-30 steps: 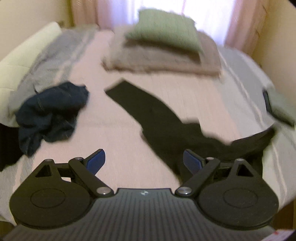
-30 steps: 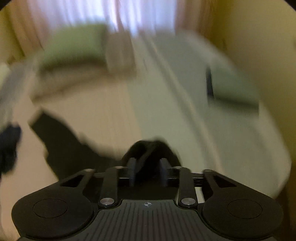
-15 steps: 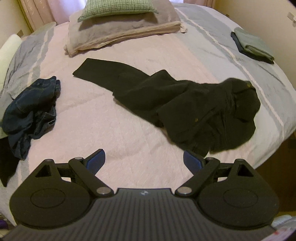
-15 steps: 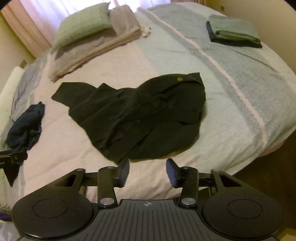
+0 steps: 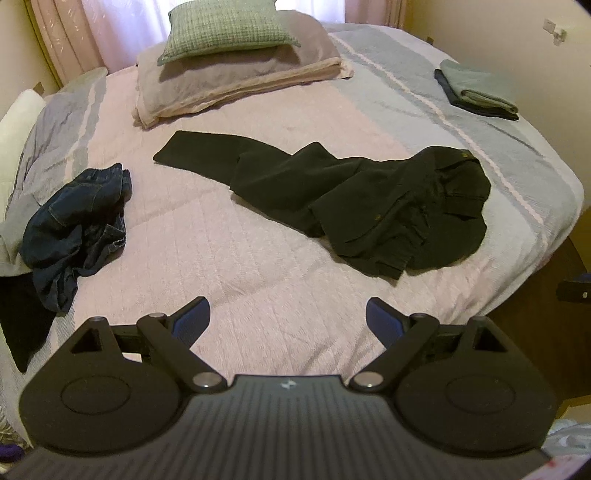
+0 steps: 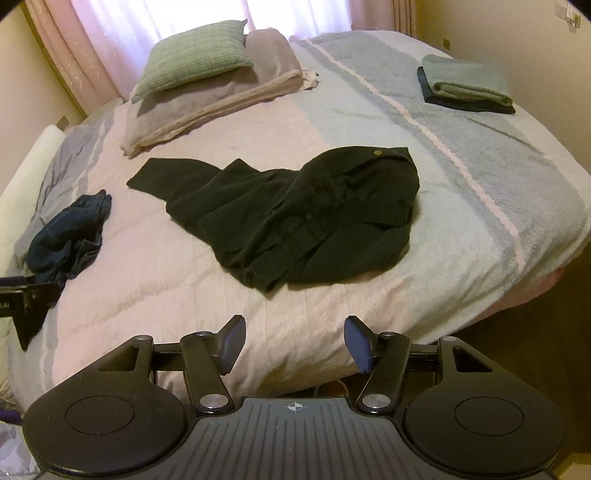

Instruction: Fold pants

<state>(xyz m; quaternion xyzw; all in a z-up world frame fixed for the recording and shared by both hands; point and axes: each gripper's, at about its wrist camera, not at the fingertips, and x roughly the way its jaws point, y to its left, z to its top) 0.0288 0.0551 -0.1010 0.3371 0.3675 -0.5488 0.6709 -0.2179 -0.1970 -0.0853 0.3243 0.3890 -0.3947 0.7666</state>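
Note:
Black pants [image 5: 354,199] [image 6: 295,214] lie crumpled on the bed, one leg stretched toward the pillows at the far left, the waist with a brass button bunched at the right. My left gripper [image 5: 288,321] hangs open over the bed's near edge, nothing between its fingers, well short of the pants. My right gripper [image 6: 294,341] is also short of the pants, over the near edge; its jaws are opening and hold nothing. In the right wrist view the left gripper's edge [image 6: 22,295] shows at far left.
A crumpled pair of dark blue jeans [image 5: 74,225] [image 6: 70,236] lies at the left. Folded garments [image 5: 476,92] [image 6: 465,86] are stacked at the far right. A green cushion [image 5: 225,31] rests on pillows at the head. The bed's right edge [image 5: 554,236] drops to a dark floor.
The right gripper has let go of the black pants, opened and pulled back toward the bed's near edge. The pants now lie dropped on the bed. The left gripper has also drawn back.

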